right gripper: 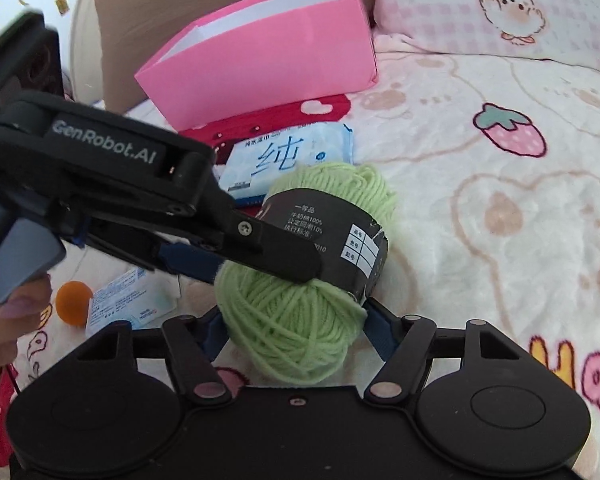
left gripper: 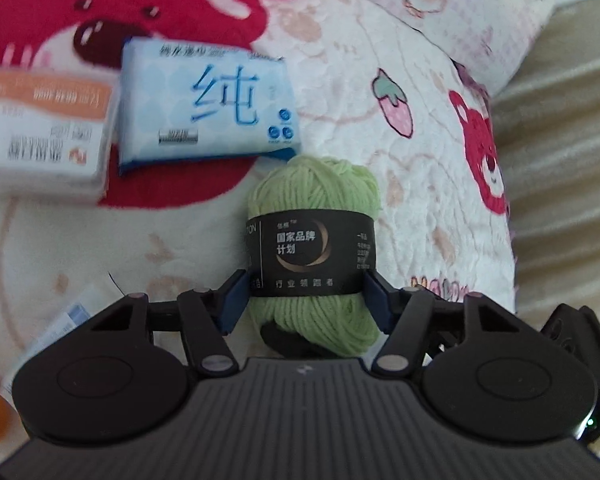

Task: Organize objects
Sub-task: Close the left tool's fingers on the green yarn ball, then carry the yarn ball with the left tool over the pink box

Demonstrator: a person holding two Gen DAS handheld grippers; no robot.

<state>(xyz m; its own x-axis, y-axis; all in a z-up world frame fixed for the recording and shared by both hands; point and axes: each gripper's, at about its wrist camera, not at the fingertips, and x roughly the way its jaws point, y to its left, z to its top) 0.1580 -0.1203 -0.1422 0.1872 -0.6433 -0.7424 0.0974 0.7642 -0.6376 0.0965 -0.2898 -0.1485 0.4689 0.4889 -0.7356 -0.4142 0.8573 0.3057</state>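
Note:
A light green yarn skein (left gripper: 316,196) with a black paper band lies on a printed blanket (left gripper: 380,92). In the left wrist view my left gripper (left gripper: 306,288) is shut on it, with the blue pads pressed on either side of the band. In the right wrist view the near end of the yarn skein (right gripper: 288,320) sits between the pads of my right gripper (right gripper: 290,332), which touch it on both sides. My left gripper (right gripper: 264,276) reaches in from the left, one black finger lying across the skein. A hand holds its grip at the left edge.
A pink open box (right gripper: 260,56) stands behind the yarn, against a brown cushion (right gripper: 140,12). A blue wipes pack (left gripper: 208,100) and an orange-and-white pack (left gripper: 40,120) lie beyond. An orange ball (right gripper: 74,302) and a small sachet (right gripper: 128,300) lie at left. A pillow (right gripper: 500,12) lies at back right.

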